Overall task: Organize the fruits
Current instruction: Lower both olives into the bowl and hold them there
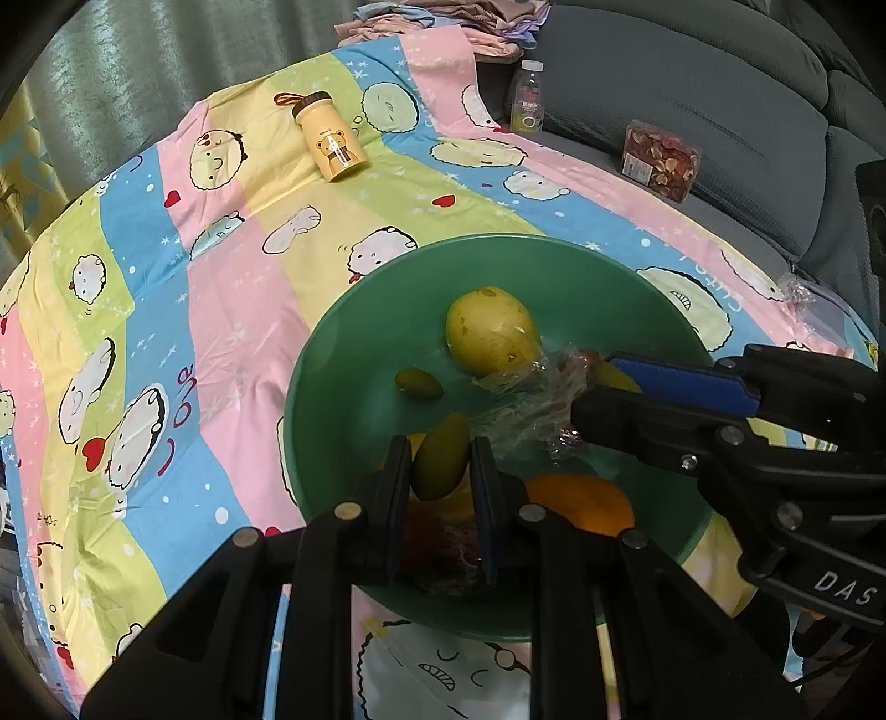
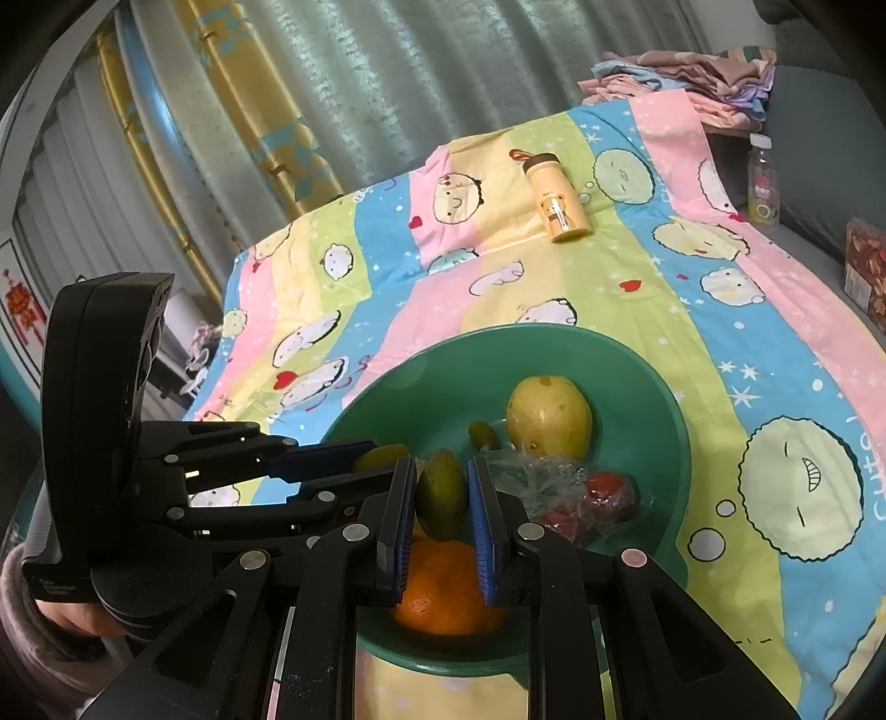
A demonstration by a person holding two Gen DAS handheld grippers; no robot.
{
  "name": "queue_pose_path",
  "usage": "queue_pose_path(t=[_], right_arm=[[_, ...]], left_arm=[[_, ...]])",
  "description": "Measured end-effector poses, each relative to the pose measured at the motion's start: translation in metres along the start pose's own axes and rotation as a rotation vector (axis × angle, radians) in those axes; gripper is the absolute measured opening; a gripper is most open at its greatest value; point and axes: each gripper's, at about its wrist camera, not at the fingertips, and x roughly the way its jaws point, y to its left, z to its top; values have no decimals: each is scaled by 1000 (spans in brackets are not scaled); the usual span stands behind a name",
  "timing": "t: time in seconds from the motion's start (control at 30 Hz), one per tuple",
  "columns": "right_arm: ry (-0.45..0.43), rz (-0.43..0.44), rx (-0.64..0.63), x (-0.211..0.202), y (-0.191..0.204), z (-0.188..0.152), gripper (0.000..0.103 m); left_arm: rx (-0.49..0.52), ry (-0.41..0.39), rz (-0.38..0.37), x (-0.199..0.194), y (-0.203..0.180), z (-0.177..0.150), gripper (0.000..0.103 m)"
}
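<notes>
A green bowl (image 1: 338, 382) (image 2: 642, 399) sits on a cartoon-print sheet. In it lie a yellow pear (image 1: 493, 329) (image 2: 548, 415), an orange (image 1: 581, 504) (image 2: 443, 587), a small green fruit (image 1: 418, 385) (image 2: 483, 435) and red fruit in crumpled plastic wrap (image 1: 531, 410) (image 2: 603, 490). My left gripper (image 1: 439, 443) (image 2: 385, 462) hovers over the bowl's near side, shut on a small green-yellow fruit (image 1: 440, 471). My right gripper (image 2: 441, 462) (image 1: 595, 387) reaches in from the right, shut on a similar green-yellow fruit (image 2: 441, 498).
A yellow bear-print bottle (image 1: 332, 144) (image 2: 556, 199) lies on the sheet behind the bowl. A clear drink bottle (image 1: 528, 97) and a box of dried snacks (image 1: 659, 158) stand on the grey sofa at the right. Folded clothes (image 1: 443, 22) are piled at the back.
</notes>
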Motion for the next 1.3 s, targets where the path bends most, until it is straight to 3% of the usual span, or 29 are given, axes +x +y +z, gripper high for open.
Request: queue_pose_path(t=[1.3], right_arm=[[5, -18, -8, 7, 12, 1, 20]], left_arm=[[22, 18, 18, 3, 5, -2, 21]])
